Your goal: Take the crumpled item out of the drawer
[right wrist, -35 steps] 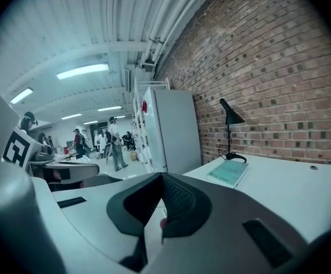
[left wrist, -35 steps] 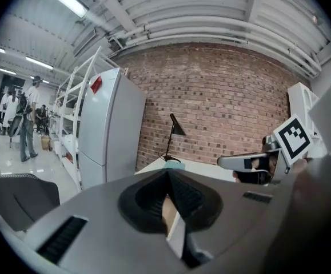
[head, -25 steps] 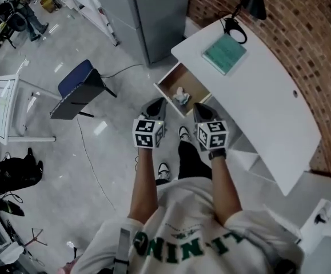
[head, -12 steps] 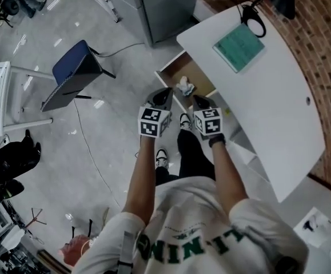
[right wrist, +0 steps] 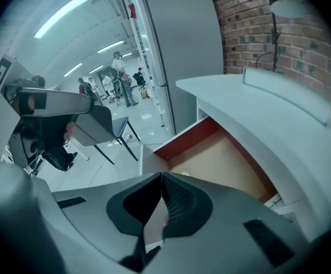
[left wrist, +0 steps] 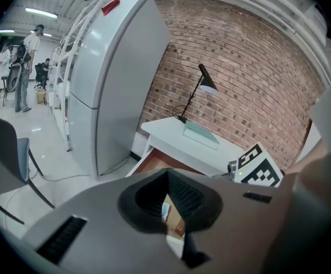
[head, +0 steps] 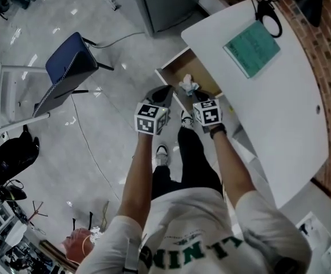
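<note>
Nearer now, we have leaned in over the curved white bench (head: 279, 96), whose tan wooden drawer (head: 192, 71) stands pulled open. Our left gripper (left wrist: 168, 170) and right gripper (right wrist: 160, 173) hover at its front edge, jaws pressed together on nothing. We see the crumpled white item (head: 188, 86) lying inside the drawer, just beyond the right gripper.

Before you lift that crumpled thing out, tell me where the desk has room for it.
The desk is bare from the green pad down to its near end. The far end is crowded by the pad and the lamp cable. The drawer floor beyond the crumpled item is bare.
</note>
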